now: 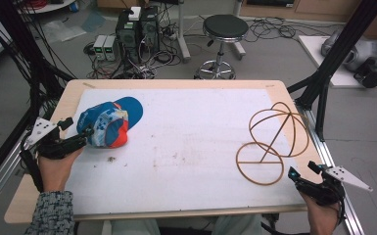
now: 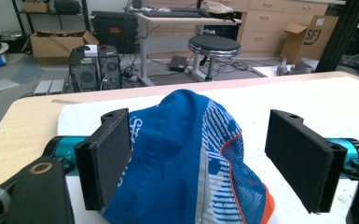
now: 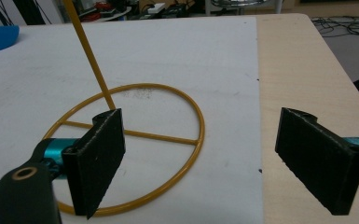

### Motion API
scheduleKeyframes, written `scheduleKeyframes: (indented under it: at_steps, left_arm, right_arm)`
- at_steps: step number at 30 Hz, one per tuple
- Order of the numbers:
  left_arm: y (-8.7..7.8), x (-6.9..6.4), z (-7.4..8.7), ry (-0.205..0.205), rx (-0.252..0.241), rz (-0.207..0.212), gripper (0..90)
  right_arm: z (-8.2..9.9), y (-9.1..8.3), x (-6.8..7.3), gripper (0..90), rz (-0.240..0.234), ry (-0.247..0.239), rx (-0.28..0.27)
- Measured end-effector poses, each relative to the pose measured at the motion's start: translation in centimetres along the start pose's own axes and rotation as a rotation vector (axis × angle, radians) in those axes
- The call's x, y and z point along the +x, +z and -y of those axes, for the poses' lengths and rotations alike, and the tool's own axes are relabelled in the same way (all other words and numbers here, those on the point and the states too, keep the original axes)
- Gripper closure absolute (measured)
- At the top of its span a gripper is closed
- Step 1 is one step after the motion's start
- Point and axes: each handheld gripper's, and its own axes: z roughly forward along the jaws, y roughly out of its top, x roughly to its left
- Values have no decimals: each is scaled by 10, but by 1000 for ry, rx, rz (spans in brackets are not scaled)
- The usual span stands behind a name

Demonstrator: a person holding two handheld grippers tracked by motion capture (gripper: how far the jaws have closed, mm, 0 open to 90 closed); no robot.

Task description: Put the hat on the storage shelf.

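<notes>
Blue baseball cap (image 1: 108,122) is parked at the white mat's (image 1: 186,147) left end, straddled by the wide-open left gripper (image 2: 205,158). Right gripper (image 3: 214,163) is held spread too, just beside the wire hat stand (image 1: 271,142).

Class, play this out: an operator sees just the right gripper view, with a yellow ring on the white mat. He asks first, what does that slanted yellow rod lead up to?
Observer: In the high view the rod rises to a wire dome of crossed hoops; it is a stand on the ring base.
Operator: What is the blue thing at my far left?
Observer: A blue cap with orange trim, lying near the table's left edge.
Operator: Where is the other gripper?
Observer: The left gripper is at the cap, jaws open on either side of it, one pad against the fabric.
</notes>
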Motion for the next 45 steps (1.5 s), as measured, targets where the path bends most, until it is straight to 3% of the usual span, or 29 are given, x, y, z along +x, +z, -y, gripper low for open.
scheduleKeyframes:
  at_steps: [14, 21, 24, 29, 34, 35, 36, 38, 40, 42, 45]
  left_arm:
    - [20, 2, 6, 7, -6, -5, 254]
    - [37, 4, 14, 37, 28, -24, 283]
    - [40, 3, 15, 41, 39, -20, 296]
    - [46, 0, 19, 80, 75, -13, 343]
    - [49, -2, 21, 109, 90, -8, 514]
    - [49, -2, 21, 114, 95, -7, 514]
    - [49, -3, 21, 117, 97, -3, 607]
    - [48, -4, 21, 126, 99, 5, 651]
    - [47, -4, 20, 134, 99, 14, 787]
    - [46, -4, 19, 123, 104, 21, 857]
    - [45, -6, 14, 87, 108, 42, 877]
  right_arm:
    - [4, -12, -2, 149, 13, 1, 12]
    - [6, -15, -3, 149, 19, 4, 14]
    - [6, -16, -3, 149, 22, 1, 11]
    - [6, -16, -3, 149, 21, 0, 16]
    - [6, -16, -3, 149, 22, 1, 22]
    - [6, -16, -3, 149, 22, 1, 22]
    - [6, -15, -3, 149, 20, -1, 18]
    - [6, -15, -3, 149, 20, 0, 17]
    - [6, -15, -3, 149, 18, -3, 18]
    - [6, -15, -4, 149, 17, -4, 19]
    - [6, -15, -4, 149, 18, 0, 17]
